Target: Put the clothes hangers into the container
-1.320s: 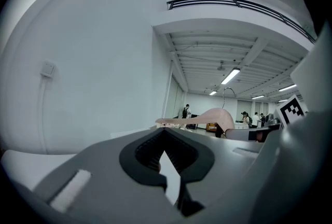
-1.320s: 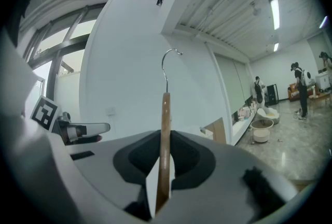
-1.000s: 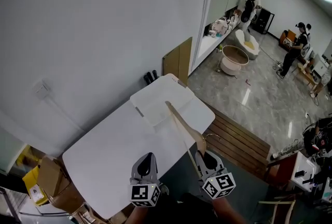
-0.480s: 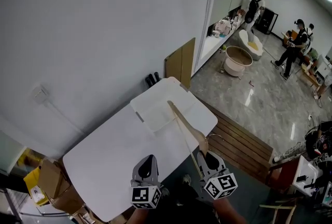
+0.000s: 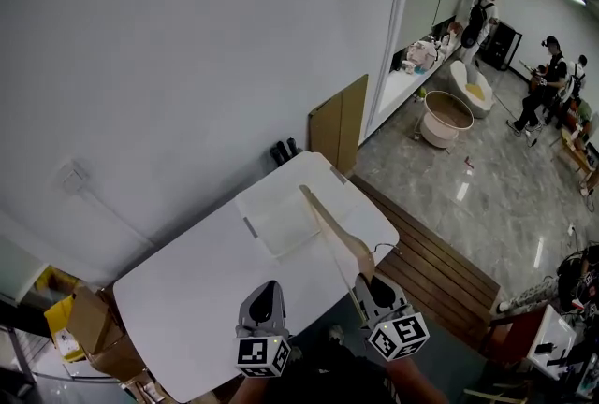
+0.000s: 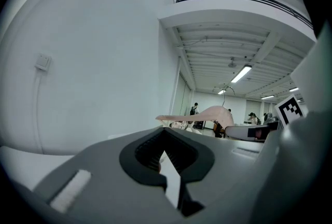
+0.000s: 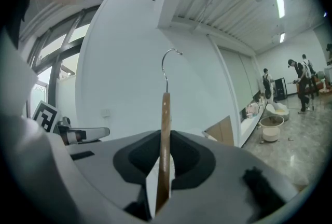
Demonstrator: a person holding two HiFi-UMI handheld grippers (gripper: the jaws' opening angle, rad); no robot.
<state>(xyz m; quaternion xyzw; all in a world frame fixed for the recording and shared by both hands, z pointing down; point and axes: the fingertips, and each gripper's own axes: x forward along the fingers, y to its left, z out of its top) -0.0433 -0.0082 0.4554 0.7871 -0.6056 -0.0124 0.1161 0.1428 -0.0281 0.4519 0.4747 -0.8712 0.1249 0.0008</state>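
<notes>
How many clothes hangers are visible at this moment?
1. The wooden hanger is held in the right gripper, reaching over the table toward the white container. Others may lie hidden inside the container.

A white bench stood against the wall, cardboard boxes beside it. Beyond, a brown board stood upright and a round tub sat on the floor.

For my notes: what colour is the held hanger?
Light brown wood hanger; best in the right gripper view.
</notes>
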